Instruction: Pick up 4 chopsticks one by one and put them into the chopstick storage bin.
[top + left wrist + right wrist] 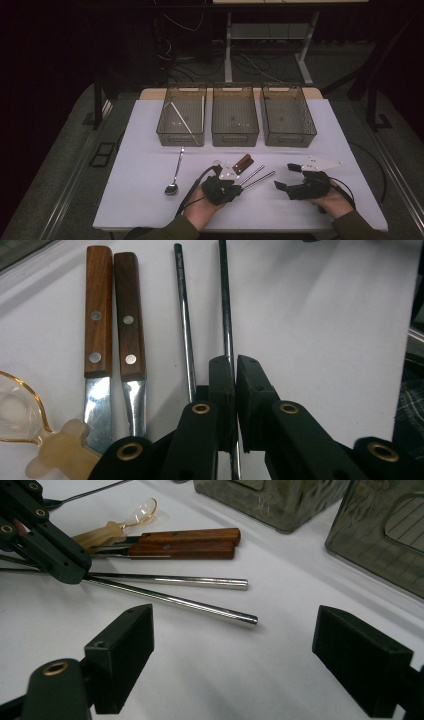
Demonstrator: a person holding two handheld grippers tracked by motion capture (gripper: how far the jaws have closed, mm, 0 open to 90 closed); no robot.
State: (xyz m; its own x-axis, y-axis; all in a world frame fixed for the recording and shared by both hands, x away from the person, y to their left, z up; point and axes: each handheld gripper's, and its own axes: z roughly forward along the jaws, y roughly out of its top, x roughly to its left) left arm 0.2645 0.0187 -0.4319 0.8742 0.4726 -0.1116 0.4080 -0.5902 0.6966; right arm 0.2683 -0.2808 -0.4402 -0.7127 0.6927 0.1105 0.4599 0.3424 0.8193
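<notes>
Two metal chopsticks lie side by side on the white table. My left gripper (235,362) is shut on the right-hand chopstick (226,305); the other chopstick (183,315) lies free just left of it. In the high view the left gripper (238,184) sits at the table's front middle, with the chopsticks (259,176) running out to its upper right. My right gripper (284,176) stands open to their right with nothing between its fingers. In the right gripper view the held chopstick (200,607) is the nearer one, and the right gripper (232,625) is spread wide before its tip.
Two wooden-handled knives (112,315) and a clear amber plastic spoon (20,410) lie left of the chopsticks. A metal spoon (175,172) lies farther left. Three grey bins (180,137) (235,137) (290,136) stand in a row behind; the left bin holds a thin rod.
</notes>
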